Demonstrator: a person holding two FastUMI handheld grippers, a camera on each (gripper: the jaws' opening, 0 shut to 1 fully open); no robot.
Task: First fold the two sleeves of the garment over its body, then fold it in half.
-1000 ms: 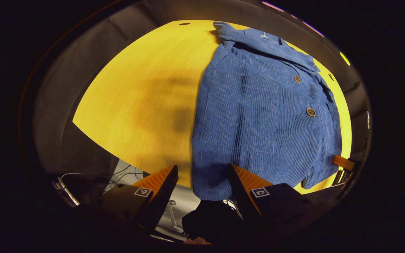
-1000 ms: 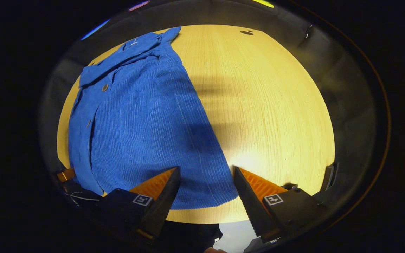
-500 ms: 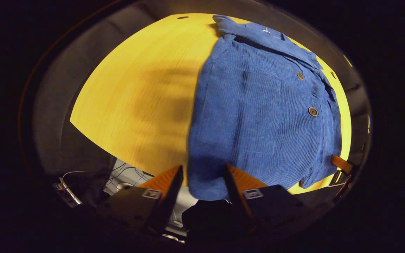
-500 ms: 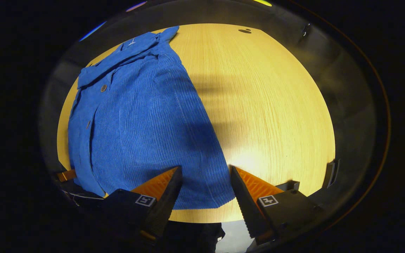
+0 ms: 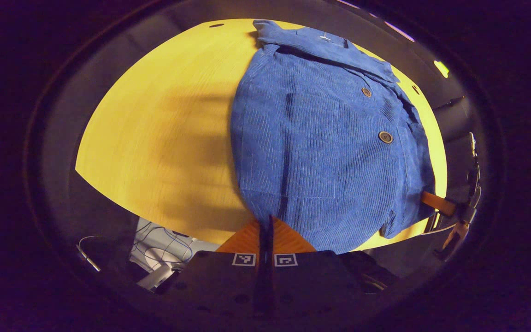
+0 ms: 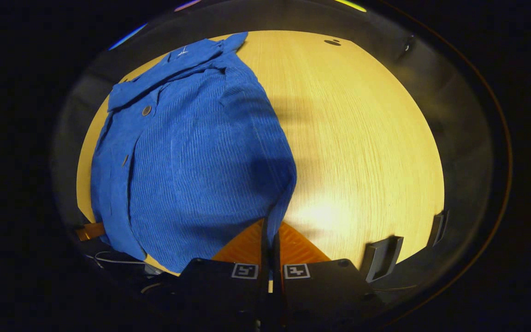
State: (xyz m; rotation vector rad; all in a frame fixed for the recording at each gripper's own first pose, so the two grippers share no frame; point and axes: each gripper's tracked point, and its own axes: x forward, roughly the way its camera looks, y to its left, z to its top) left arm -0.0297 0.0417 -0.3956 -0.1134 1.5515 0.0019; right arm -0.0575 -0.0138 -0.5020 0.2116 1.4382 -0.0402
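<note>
Table (image 5: 155, 138): round, yellow wood, with a small dark hole (image 6: 333, 42) near its far edge.
Shirt (image 5: 321, 147): blue corduroy, lying on the table; sleeves already folded in over the body, so the outline is a plain long panel.
Shirt axis: long axis runs from the near table edge to the far one; collar (image 5: 311, 39) points away from both cameras, hem toward them.
Shirt place, left gripper view: right half of the table, bare wood to its left.
Shirt place, right gripper view: shirt (image 6: 191, 147) on the left half, bare wood to its right.
Hem: both near corners are pulled in and lifted off the wood, so the lower edge bunches toward each gripper.
Buttons: two brown ones (image 5: 385, 137) along the placket, toward the shirt's far side in the left gripper view.
Left gripper (image 5: 265, 220): fingers clenched with no gap, pinching the shirt's near left hem corner between them.
Right gripper (image 6: 270, 226): fingers clenched likewise, a fold of the near right hem corner caught between them.
Other gripper seen: a finger of the right gripper pokes out at the shirt's far hem (image 5: 438, 203) in the left gripper view; one of the left gripper shows at the table's left edge (image 6: 89, 230) in the right gripper view.
Change: half a second ago both pairs of fingers stood wide apart, straddling the flat hem corners; now both have closed and the hem has gathered.
</note>
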